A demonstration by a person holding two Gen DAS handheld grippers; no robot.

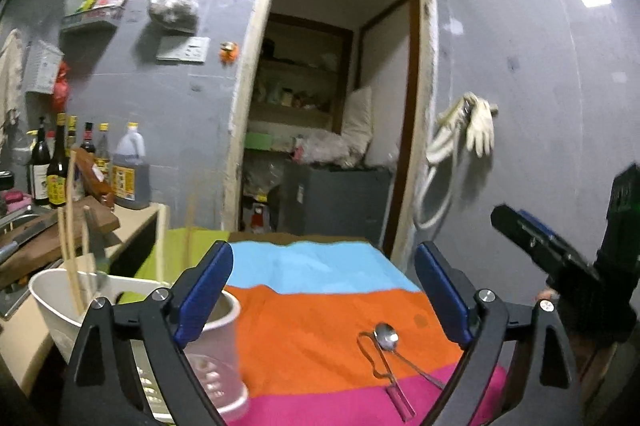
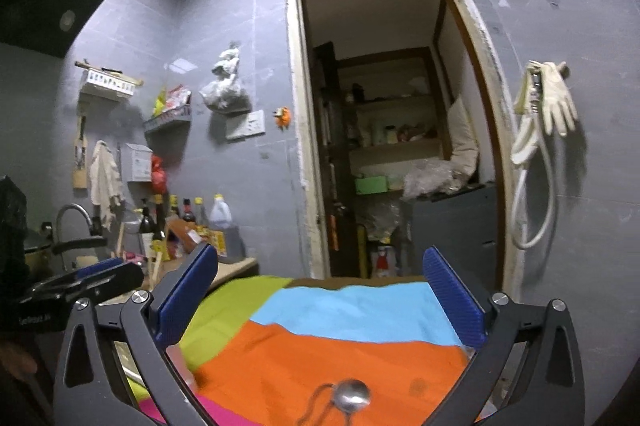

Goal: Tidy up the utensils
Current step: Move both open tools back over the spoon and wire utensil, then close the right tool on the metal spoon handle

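Hovering over the striped cloth point(image 1: 320, 310), both tools sit with nothing between their pads. The left gripper point(image 1: 324, 290) has its jaws spread wide, and the right gripper point(image 2: 320, 296) is spread wide too, empty. On the cloth, a spoon point(image 1: 386, 337) lies bowl-up on the orange band, its handle running onto the pink band, with a thin wire tool point(image 1: 372, 354) crossing beside it. That spoon sits near the cloth's right edge, well apart from the pink cup point(image 1: 218, 346) at the left edge. Just behind the cup stands a white holder point(image 1: 52, 306) with chopsticks point(image 1: 72, 226) poking up out of it. Between cup and spoon the orange band is bare, open room. Further left, bottles point(image 1: 60, 166) crowd the tabletop point(image 1: 136, 222) by the wall.
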